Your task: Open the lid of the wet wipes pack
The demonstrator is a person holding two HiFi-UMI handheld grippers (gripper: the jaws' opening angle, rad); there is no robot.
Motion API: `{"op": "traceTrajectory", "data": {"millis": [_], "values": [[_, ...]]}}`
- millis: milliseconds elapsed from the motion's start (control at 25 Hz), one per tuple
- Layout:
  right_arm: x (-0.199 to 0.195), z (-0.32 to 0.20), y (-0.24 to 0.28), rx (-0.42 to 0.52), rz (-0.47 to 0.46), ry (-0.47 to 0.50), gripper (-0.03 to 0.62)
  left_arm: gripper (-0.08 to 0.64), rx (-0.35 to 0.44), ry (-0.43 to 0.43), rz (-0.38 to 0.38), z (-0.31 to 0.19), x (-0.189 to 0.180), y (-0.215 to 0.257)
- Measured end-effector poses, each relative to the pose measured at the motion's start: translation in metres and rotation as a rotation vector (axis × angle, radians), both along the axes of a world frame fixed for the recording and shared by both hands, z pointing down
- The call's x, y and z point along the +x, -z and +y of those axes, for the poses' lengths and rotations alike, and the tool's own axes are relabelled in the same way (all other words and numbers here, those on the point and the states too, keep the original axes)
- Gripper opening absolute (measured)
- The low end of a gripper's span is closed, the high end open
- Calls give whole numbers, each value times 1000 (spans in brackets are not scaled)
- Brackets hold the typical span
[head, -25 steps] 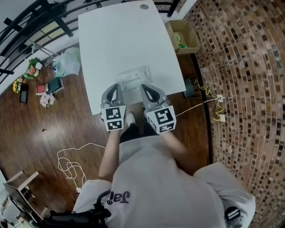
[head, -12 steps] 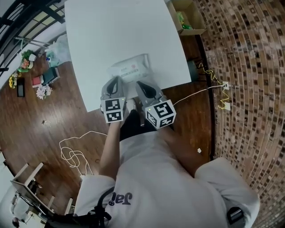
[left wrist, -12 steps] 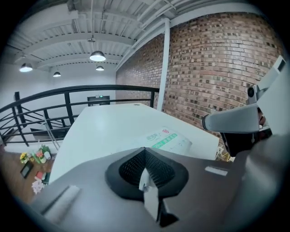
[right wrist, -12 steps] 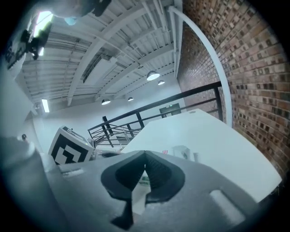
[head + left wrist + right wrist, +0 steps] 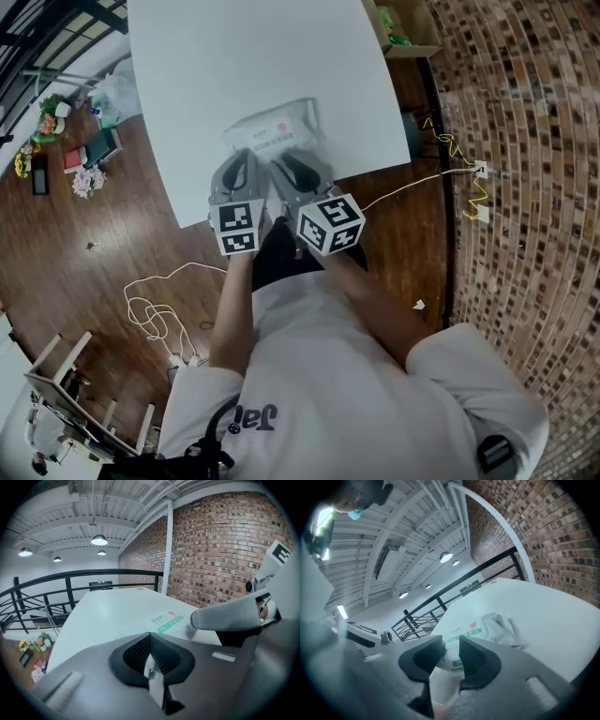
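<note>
The wet wipes pack point(image 5: 272, 129), white with green print, lies flat near the front edge of the white table point(image 5: 244, 56). My left gripper point(image 5: 241, 159) sits just short of the pack's near left corner with its jaws shut and nothing in them point(image 5: 149, 637); the pack point(image 5: 168, 620) shows beyond its tips. My right gripper point(image 5: 287, 163) is rolled to one side at the pack's near edge, close beside the left one. Its jaws point(image 5: 451, 641) are opening, and the pack's near end point(image 5: 487, 625) shows in the gap with neither pad pressing on it. I cannot make out the lid.
A cardboard box point(image 5: 408, 23) stands on the floor beyond the table's right side. Books, flowers point(image 5: 89, 155) and a plastic bag point(image 5: 117, 94) lie on the wooden floor at left. White cables point(image 5: 155, 309) trail on the floor. A black railing point(image 5: 70, 581) runs behind the table.
Both grippers have come down closer to the pack's near edge. The right gripper has rolled, its marker cube now tilted, and stands nearer the left one.
</note>
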State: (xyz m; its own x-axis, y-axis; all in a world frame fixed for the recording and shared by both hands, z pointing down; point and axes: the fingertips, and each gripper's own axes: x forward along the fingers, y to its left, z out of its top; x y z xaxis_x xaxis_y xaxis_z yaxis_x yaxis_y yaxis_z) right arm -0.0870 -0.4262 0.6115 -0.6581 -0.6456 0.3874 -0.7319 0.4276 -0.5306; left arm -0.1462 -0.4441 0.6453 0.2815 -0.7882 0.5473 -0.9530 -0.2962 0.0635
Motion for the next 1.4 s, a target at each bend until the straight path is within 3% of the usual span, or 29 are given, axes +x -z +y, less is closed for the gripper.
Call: {"op": "traceTrajectory", "data": {"millis": [200, 320, 680, 840, 1040, 1400], "values": [[4, -6, -12, -133, -149, -102, 98, 15, 14, -5, 92, 0, -2, 0], [4, -7, -19, -218, -221, -146, 98, 15, 23, -22, 99, 1, -2, 1], [6, -14, -31, -318, -294, -235, 89, 15, 36, -21, 95, 0, -1, 1], [6, -14, -34, -336, -260, -238, 65, 15, 35, -27, 90, 1, -1, 1], [2, -16, -36, -352, -145, -205, 55, 15, 42, -34, 94, 0, -2, 0], [-1, -17, -33, -413, -140, -165, 21, 15, 44, -50, 88, 0, -2, 0]]}}
